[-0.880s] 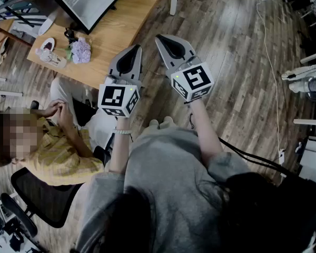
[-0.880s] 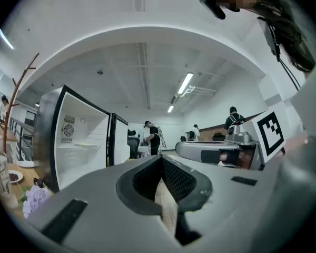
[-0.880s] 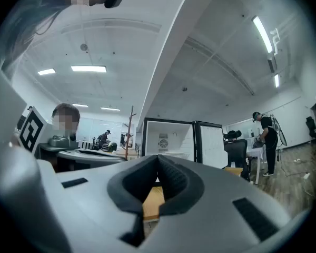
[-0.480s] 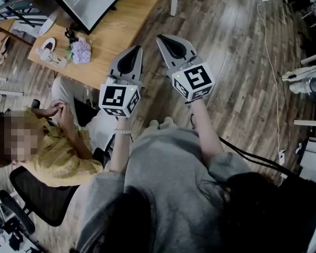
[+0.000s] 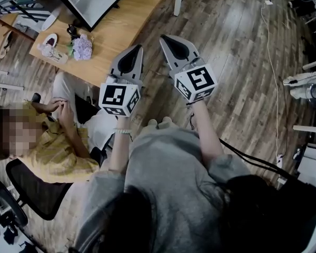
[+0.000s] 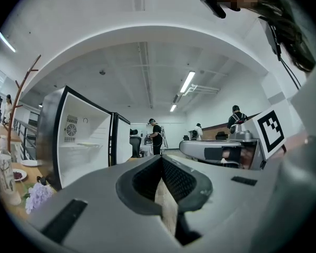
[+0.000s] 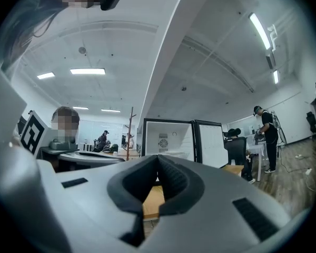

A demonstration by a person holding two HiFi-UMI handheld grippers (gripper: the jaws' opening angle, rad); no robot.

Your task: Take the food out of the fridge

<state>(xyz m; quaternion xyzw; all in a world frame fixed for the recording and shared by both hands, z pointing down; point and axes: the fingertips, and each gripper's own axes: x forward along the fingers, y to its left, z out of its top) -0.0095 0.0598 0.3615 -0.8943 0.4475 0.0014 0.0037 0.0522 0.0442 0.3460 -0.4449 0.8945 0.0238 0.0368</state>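
A small fridge (image 6: 78,141) stands open on the wooden table (image 5: 121,28), its white inside and one shelf lit; I can make out no food in it from here. In the right gripper view the same fridge (image 7: 167,137) shows straight ahead, door swung to the right. In the head view my left gripper (image 5: 138,48) and right gripper (image 5: 163,37) are held level side by side, short of the table's near edge. Both are shut with nothing between the pads. The left gripper (image 6: 161,157) and the right gripper (image 7: 158,156) show their tips meeting.
A seated person in a yellow shirt (image 5: 50,149) is close on the left, on an office chair (image 5: 29,191). Purple flowers (image 5: 82,47) and a small plate (image 5: 48,40) sit on the table. A cable (image 5: 271,62) runs over the wood floor at right. People stand far behind.
The head view has drifted slightly. Both grippers keep their place and stay shut.
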